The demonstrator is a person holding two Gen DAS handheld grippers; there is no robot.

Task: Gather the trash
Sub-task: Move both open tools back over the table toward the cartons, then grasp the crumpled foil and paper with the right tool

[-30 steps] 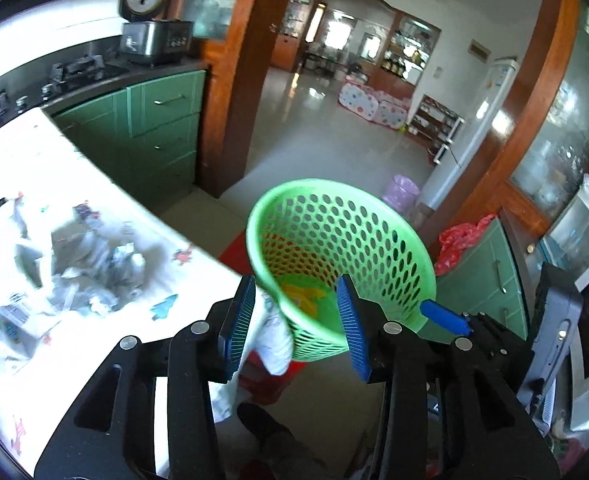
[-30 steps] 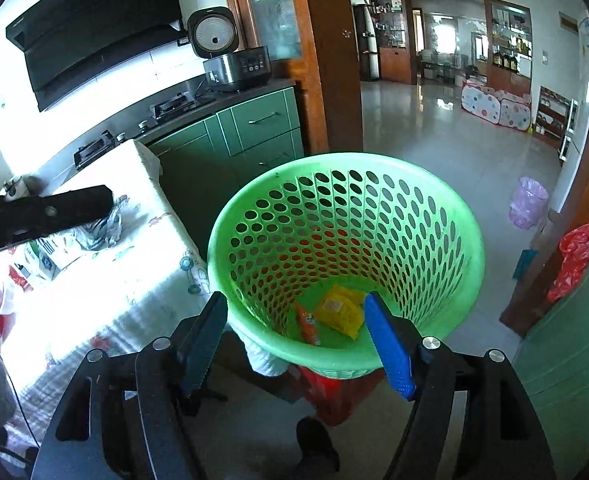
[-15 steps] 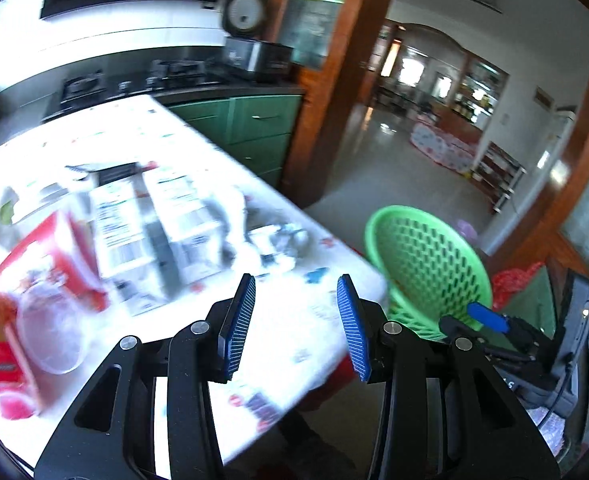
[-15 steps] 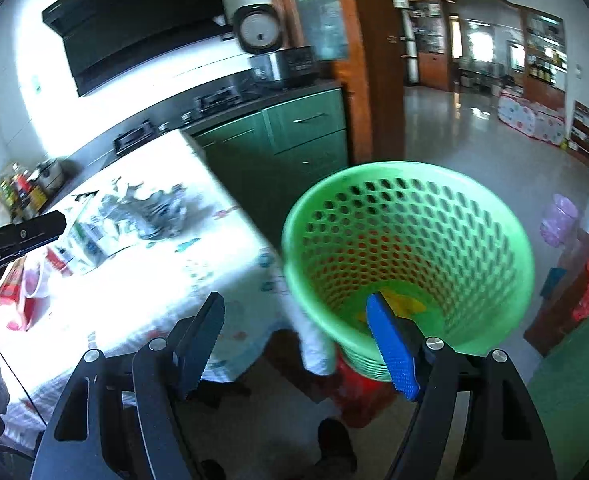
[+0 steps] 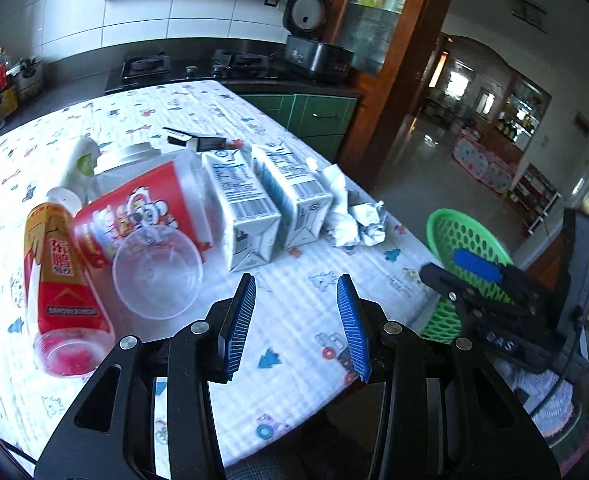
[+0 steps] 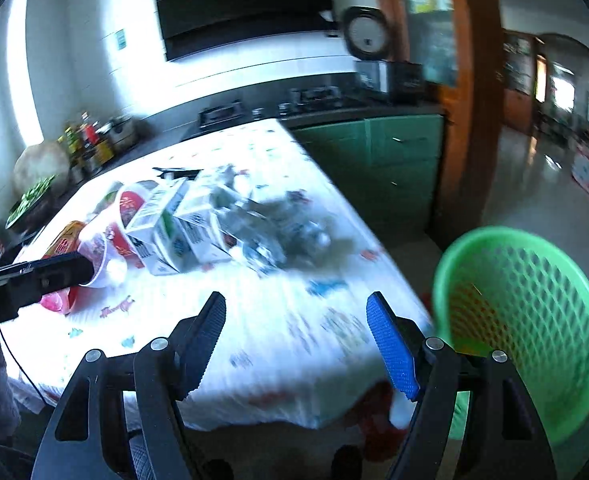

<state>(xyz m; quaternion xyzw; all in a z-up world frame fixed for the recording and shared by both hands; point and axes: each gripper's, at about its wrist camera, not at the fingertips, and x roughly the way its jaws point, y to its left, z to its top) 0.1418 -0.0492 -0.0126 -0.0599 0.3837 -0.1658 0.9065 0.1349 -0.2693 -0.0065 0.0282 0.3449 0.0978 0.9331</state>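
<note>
My left gripper [image 5: 296,322] open and empty above the table [image 5: 294,360], trash before it: clear cup [image 5: 156,272], red bottle [image 5: 60,300], two milk cartons [image 5: 270,204], crumpled paper [image 5: 354,216], green basket [image 6: 530,328] beside the table's edge, my right gripper [image 6: 296,344] open, empty.

On the table [image 5: 302,344] before me, two cartons [image 5: 270,200] lie side by side, a cup [image 5: 156,276] left, crumpled paper [image 5: 354,220] right. The basket [image 6: 534,320] stands off the table's right edge.
</note>
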